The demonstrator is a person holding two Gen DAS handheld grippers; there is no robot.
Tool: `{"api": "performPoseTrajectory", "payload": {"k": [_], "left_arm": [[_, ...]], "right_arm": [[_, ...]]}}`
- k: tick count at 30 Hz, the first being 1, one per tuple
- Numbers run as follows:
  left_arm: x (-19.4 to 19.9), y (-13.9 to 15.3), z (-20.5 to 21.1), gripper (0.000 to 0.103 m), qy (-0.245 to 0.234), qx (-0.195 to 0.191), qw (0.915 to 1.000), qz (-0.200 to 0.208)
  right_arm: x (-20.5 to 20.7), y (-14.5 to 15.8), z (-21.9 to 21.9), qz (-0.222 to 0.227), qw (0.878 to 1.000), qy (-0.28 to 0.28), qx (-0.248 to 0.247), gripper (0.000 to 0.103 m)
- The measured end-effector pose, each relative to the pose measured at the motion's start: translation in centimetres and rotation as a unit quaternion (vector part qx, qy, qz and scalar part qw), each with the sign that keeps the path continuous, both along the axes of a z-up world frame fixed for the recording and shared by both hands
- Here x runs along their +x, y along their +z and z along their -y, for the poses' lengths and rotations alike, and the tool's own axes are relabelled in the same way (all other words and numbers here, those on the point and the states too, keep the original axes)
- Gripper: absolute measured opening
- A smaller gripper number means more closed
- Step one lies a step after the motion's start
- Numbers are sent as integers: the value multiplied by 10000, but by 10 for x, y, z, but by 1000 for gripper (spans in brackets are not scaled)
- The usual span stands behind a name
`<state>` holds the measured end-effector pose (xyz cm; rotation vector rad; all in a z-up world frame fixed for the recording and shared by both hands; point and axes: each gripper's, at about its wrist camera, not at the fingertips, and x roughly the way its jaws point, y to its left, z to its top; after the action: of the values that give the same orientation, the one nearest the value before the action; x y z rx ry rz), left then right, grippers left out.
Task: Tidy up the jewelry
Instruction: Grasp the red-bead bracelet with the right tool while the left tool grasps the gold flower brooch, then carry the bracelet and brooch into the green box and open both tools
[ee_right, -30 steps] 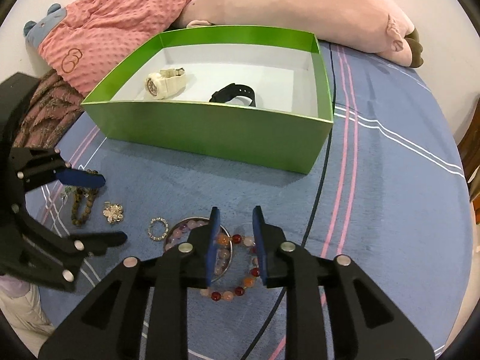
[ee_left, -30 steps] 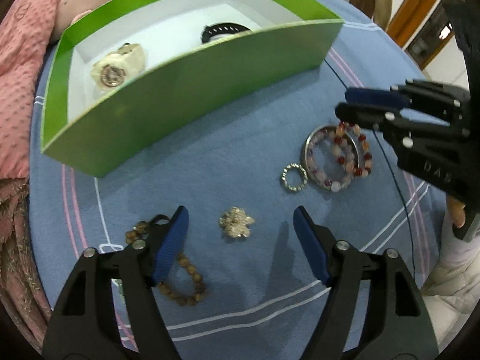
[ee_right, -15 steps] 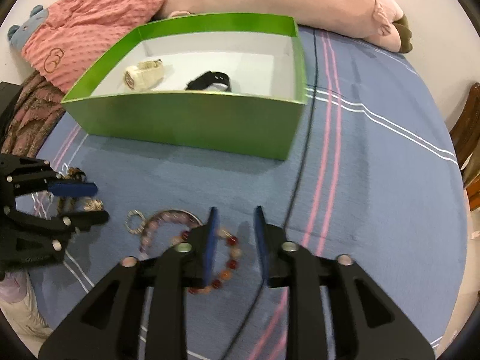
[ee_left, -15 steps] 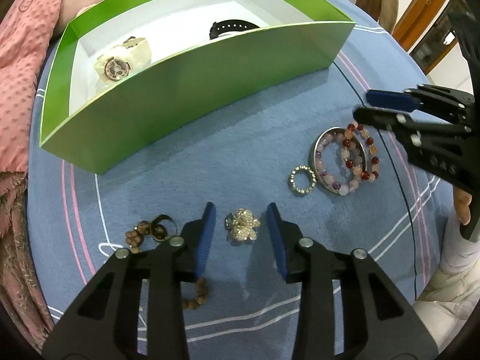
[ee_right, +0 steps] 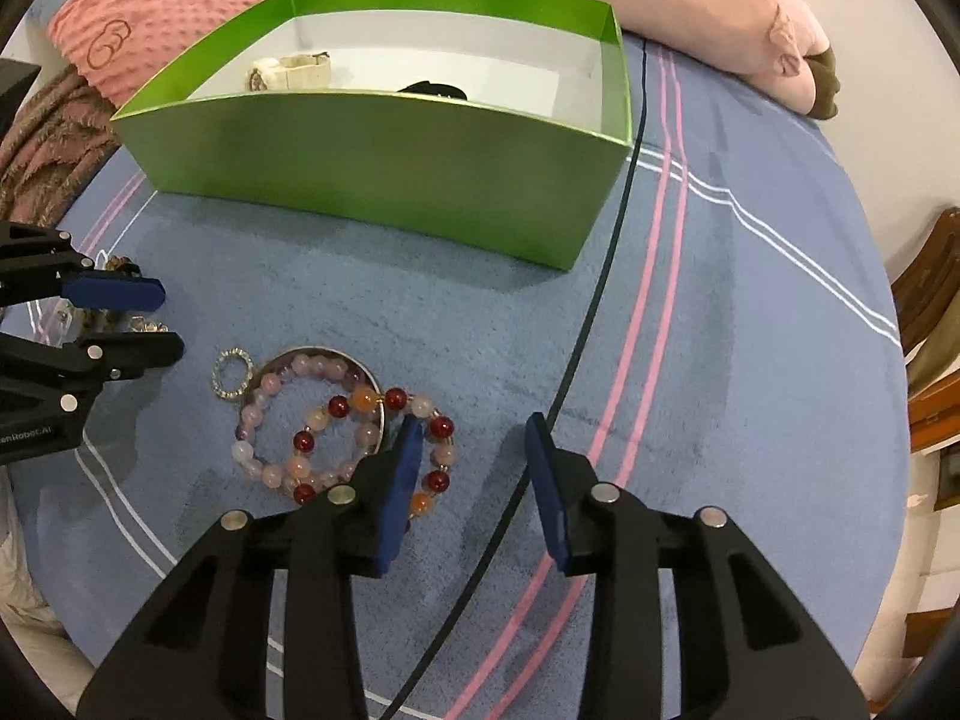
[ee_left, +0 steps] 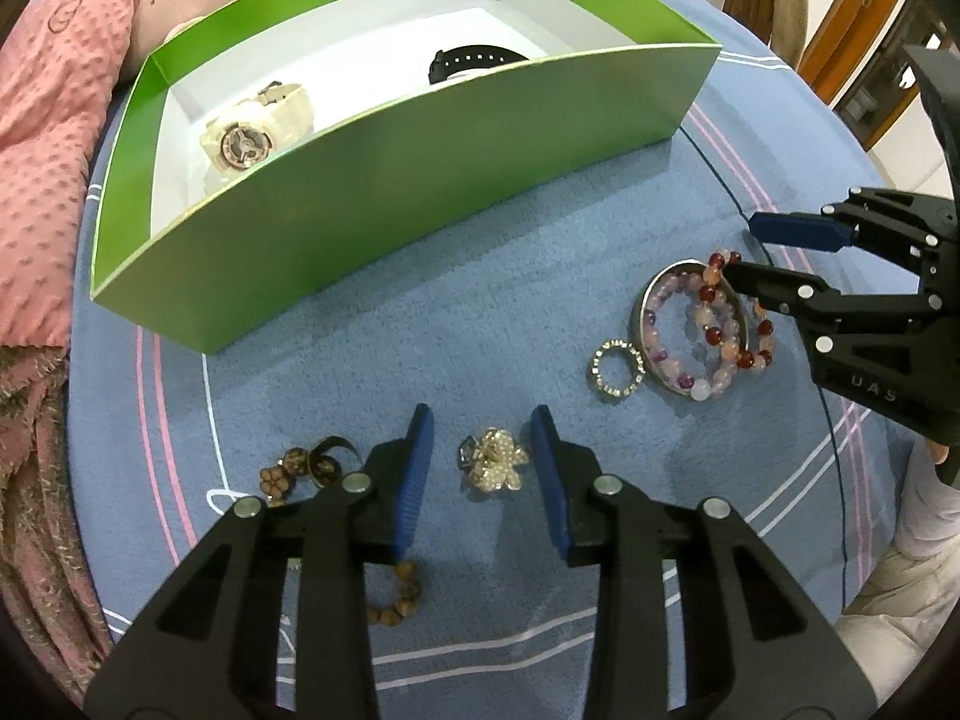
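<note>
- Left gripper [ee_left: 480, 468]: fingers are narrowing from their wide spread a second ago, now bracketing the pearl brooch [ee_left: 493, 467] on the blue blanket [ee_left: 420, 348], not visibly touching it.
- Right gripper [ee_right: 471, 468]: fingers, nearly pressed together earlier, are now standing spread, the left one over the red-beaded bracelet [ee_right: 372, 450].
- Green box [ee_left: 384, 192]: sitting far, holding a cream watch [ee_left: 252, 129] and a black watch [ee_left: 474, 59].

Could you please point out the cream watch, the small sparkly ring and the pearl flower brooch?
cream watch [ee_left: 237, 143], left wrist view, on its round dial.
small sparkly ring [ee_left: 618, 369], left wrist view, on its rim.
pearl flower brooch [ee_left: 495, 459], left wrist view, on its centre.
</note>
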<state>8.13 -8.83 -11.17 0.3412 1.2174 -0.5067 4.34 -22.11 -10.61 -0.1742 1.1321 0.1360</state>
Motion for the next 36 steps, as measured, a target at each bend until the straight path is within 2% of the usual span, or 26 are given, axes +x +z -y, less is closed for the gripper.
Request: {"api": "performPoseTrajectory", "payload": {"k": [3, 4, 6, 8, 17, 22, 26, 31, 36], "left_arm": [[-6, 0, 2, 23, -74, 17, 10000, 17], [-7, 0, 3, 23, -94, 33, 9999, 28], [-7, 0, 4, 23, -96, 24, 9999, 19], [-7, 1, 4, 22, -76, -13, 10000, 7], [3, 8, -17, 21, 219, -211, 9995, 21], [0, 16, -25, 21, 316, -383, 9987, 93], [-2, 18, -28, 21, 338, -372, 9987, 110], [-4, 22, -34, 21, 394, -461, 9980, 159], [-5, 24, -31, 21, 403, -420, 9981, 191]], "right_arm": [[1, 0, -2, 39, 10000, -2, -19, 35], [0, 1, -3, 37, 10000, 6, 17, 31], [0, 1, -4, 22, 9999, 55, 89, 17], [-1, 2, -7, 35, 9999, 75, 64, 9], [-3, 12, 4, 284, 9993, -197, 129, 7], [-13, 33, 10, 709, 9963, -158, 451, 7], [-17, 45, 9, 894, 9940, -111, 615, 7], [-17, 51, 6, 1002, 9930, -60, 615, 7], [-13, 42, 3, 883, 9951, -90, 446, 7]]}}
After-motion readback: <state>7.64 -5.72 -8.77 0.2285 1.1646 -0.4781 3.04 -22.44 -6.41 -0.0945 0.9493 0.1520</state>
